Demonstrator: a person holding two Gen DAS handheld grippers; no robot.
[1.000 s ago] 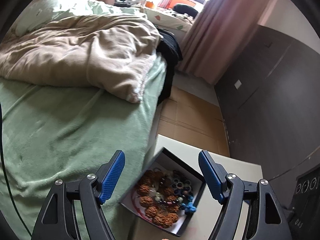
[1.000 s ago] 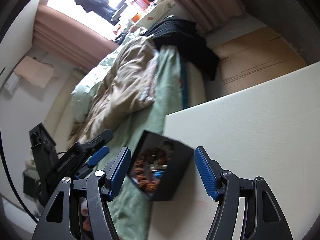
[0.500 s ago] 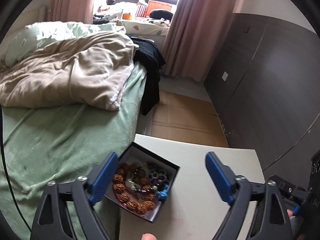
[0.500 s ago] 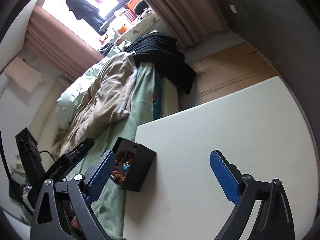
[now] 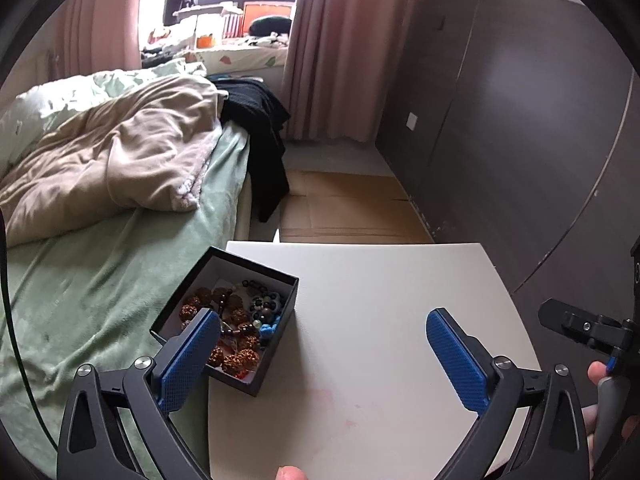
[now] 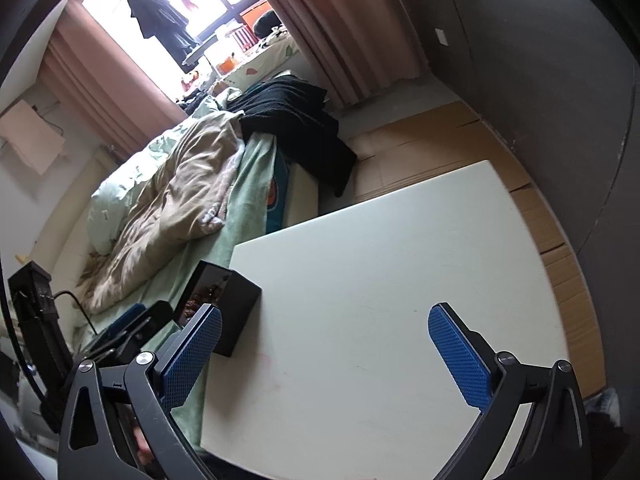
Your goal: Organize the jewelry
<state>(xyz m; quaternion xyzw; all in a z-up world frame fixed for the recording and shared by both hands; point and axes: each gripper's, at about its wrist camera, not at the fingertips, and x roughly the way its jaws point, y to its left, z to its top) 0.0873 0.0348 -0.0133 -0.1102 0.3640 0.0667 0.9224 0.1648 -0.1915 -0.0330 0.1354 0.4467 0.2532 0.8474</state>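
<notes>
A black open box [image 5: 276, 312] stands at the left edge of a white table [image 5: 380, 300]. It holds several beaded bracelets [image 5: 236, 324] of brown, dark and blue beads. My left gripper [image 5: 320, 354] is open and empty, above the table just right of the box. My right gripper [image 6: 324, 354] is open and empty over the table's middle, with the box [image 6: 236, 312] to its left. Part of the right gripper shows at the right edge of the left wrist view [image 5: 592, 332].
A bed with a green sheet [image 5: 100, 280] and a beige blanket [image 5: 120, 160] lies left of the table. Black clothes [image 5: 264, 132] hang off the bed. Cardboard [image 5: 348, 208] covers the floor beyond. A dark wardrobe wall [image 5: 520, 140] runs along the right.
Both grippers have pulled back and up from the box and opened wider. The box now lies left of both instead of between the fingers.
</notes>
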